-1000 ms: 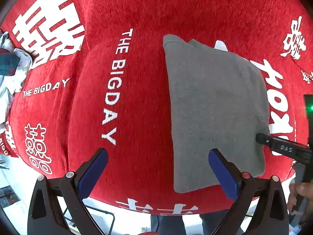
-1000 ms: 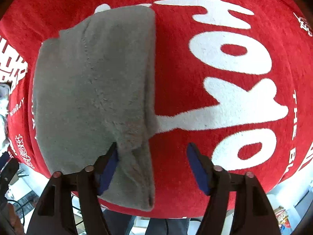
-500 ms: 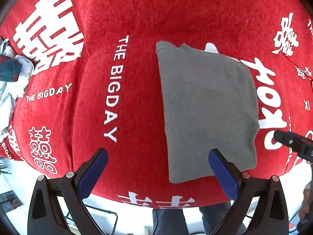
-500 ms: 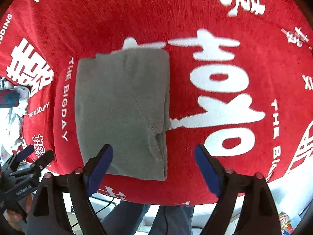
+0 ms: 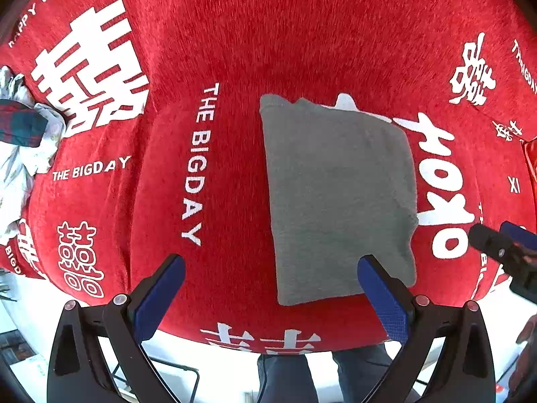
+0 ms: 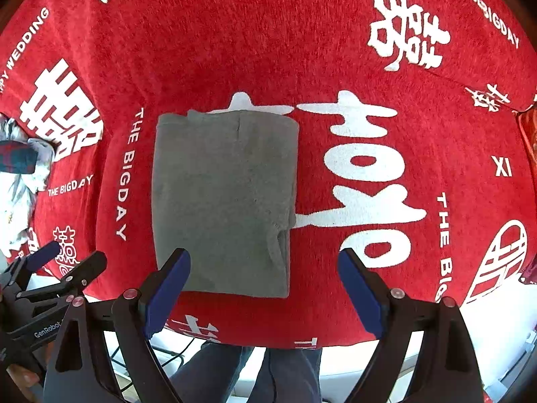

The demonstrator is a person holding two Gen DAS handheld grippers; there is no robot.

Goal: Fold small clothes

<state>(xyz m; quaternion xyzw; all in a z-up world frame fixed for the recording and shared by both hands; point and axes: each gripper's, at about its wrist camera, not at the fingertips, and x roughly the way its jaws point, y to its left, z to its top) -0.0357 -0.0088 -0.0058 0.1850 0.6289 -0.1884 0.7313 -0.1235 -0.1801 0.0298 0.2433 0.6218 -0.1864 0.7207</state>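
Grey folded garment (image 6: 223,198) lies flat on red-clothed table (image 6: 335,50); soft, light, limp, best pinched at a near corner. Right gripper (image 6: 265,288), jaws just opening, and left gripper (image 5: 272,299) both gape empty.

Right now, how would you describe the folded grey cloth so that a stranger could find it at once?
Start from the red tablecloth with white lettering that covers the whole table. Near its front edge, between the white words "THE BIGDAY" and the large white character, lies the folded grey fleece garment, a neat rectangle. It is the only plain grey thing; the crumpled white and plaid clothes lie far to its left.
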